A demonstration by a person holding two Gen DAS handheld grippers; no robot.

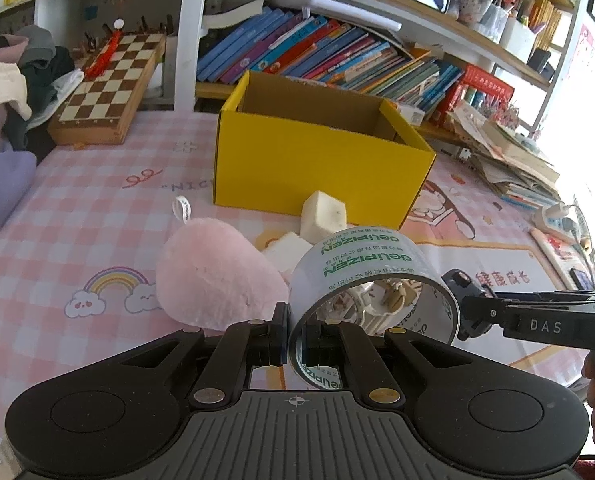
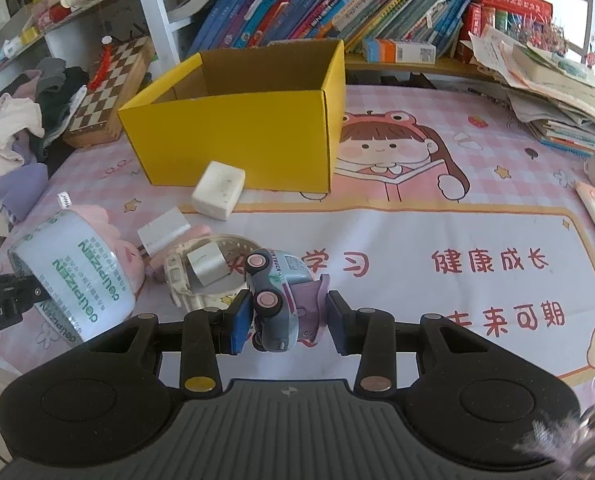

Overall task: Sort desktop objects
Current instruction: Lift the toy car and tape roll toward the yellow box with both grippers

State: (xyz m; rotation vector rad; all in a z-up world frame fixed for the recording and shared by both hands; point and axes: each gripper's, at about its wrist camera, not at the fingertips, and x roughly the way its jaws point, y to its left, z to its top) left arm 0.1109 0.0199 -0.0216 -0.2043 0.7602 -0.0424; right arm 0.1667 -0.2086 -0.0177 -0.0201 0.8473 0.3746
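Left gripper (image 1: 293, 338) clamped on clear printed tape roll (image 1: 367, 276); right gripper (image 2: 287, 322) clamped on small pale-blue toy car (image 2: 277, 300), both above the surface.

A clear tape roll (image 1: 371, 276) printed with green lettering sits tilted, its wall pinched. At two o'clock, a pale-blue toy car (image 2: 279, 300) stands nose-down. An open yellow box (image 2: 241, 136) sits at twelve o'clock.

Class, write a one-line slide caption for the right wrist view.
Right gripper clamps a toy car before the open yellow box.
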